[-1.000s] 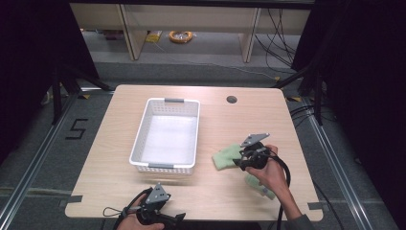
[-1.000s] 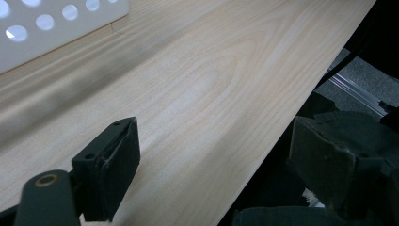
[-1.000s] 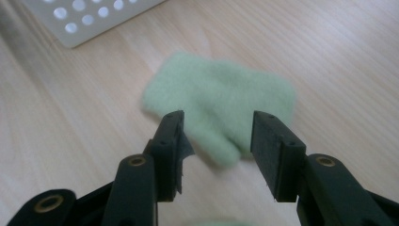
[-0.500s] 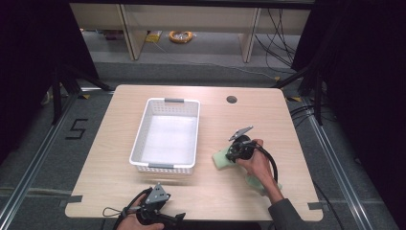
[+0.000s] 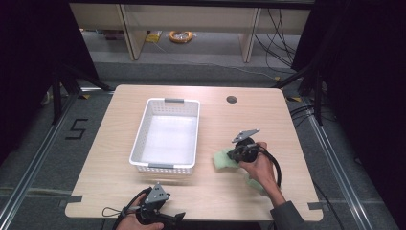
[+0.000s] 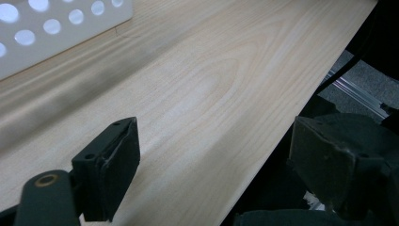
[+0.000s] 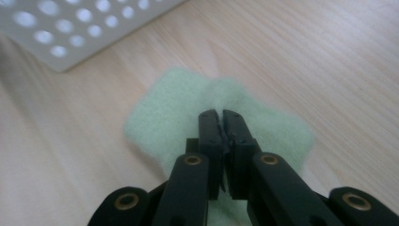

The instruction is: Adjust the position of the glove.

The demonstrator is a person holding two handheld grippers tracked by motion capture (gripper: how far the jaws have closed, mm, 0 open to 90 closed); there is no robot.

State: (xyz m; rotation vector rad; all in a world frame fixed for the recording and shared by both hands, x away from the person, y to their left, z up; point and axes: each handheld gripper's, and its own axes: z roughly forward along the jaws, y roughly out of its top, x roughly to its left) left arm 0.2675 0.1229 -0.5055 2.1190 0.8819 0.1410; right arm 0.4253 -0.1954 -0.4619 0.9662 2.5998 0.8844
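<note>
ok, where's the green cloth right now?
In the high view the green cloth lies on the table's right half, just right of the white basket's near corner, under the right tool, whose jaws are shut on a pinch of it.

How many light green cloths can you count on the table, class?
2. One green cloth lies right of the white basket, under the right tongs. A second cloth lies nearer the front edge, partly hidden by the hand.

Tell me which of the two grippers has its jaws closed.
The right gripper, pinched on the green cloth beside the white basket. The left gripper, at the table's near edge, has its jaws wide apart with nothing between them.
</note>
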